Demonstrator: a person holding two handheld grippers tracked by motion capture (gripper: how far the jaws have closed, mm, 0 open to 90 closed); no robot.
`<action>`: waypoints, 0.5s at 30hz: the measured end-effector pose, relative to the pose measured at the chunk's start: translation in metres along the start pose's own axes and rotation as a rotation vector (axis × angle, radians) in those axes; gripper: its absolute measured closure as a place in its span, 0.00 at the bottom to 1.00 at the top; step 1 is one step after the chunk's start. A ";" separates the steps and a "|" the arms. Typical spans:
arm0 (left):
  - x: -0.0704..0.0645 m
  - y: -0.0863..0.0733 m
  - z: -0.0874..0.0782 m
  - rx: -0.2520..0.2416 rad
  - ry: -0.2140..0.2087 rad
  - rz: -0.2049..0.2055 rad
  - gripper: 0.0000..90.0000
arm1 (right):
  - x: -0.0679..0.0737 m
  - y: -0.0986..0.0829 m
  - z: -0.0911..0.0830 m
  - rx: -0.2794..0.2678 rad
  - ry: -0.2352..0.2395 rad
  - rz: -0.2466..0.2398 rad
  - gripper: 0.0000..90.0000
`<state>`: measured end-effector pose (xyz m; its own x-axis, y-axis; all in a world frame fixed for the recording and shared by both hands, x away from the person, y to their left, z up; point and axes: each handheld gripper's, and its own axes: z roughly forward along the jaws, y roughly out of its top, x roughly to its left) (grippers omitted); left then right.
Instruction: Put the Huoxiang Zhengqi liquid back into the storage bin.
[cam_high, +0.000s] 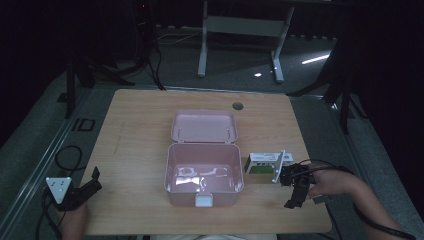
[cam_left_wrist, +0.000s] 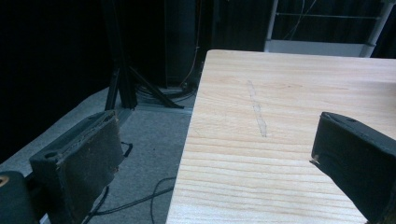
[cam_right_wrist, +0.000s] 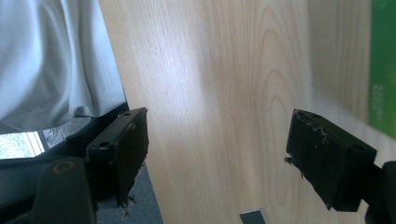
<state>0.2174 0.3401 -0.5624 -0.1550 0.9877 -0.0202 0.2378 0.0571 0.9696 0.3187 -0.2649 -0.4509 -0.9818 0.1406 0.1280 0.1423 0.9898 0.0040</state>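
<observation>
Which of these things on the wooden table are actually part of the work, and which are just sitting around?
Part of the job:
- small green and white carton, beside the right gripper
- open pink plastic lunch box, hinged lid laid back, apparently empty

Just lying about:
- left gripper, open, idle at the table's near left corner
- black cables on the floor
- grey desk frame behind

We are seeing open pink box (cam_high: 204, 181) sitting at centre of frame, raised lid (cam_high: 203, 126) blocking upper side. Small green-and-white carton (cam_high: 261, 164) is crowding gap at box's right wall. We are finding bare table (cam_high: 135, 150) lying wide across left half and along upper edge. Lower right strip is staying narrow beside right gripper (cam_high: 295, 186).
</observation>
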 end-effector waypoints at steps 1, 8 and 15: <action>0.000 0.000 0.000 0.001 -0.002 -0.001 0.02 | 0.000 0.001 -0.003 -0.005 0.003 -0.008 0.23; 0.000 0.000 0.000 0.004 -0.008 -0.001 0.02 | 0.001 0.008 -0.019 -0.018 -0.033 -0.045 0.24; 0.001 0.000 0.001 0.006 -0.012 -0.004 0.02 | -0.006 0.014 -0.034 -0.019 -0.063 -0.078 0.27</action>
<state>0.2178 0.3409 -0.5623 -0.1444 0.9891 -0.0273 0.2425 0.0622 0.9682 0.3308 -0.2530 -0.4174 -0.9958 0.0646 0.0642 0.0667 0.9973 0.0307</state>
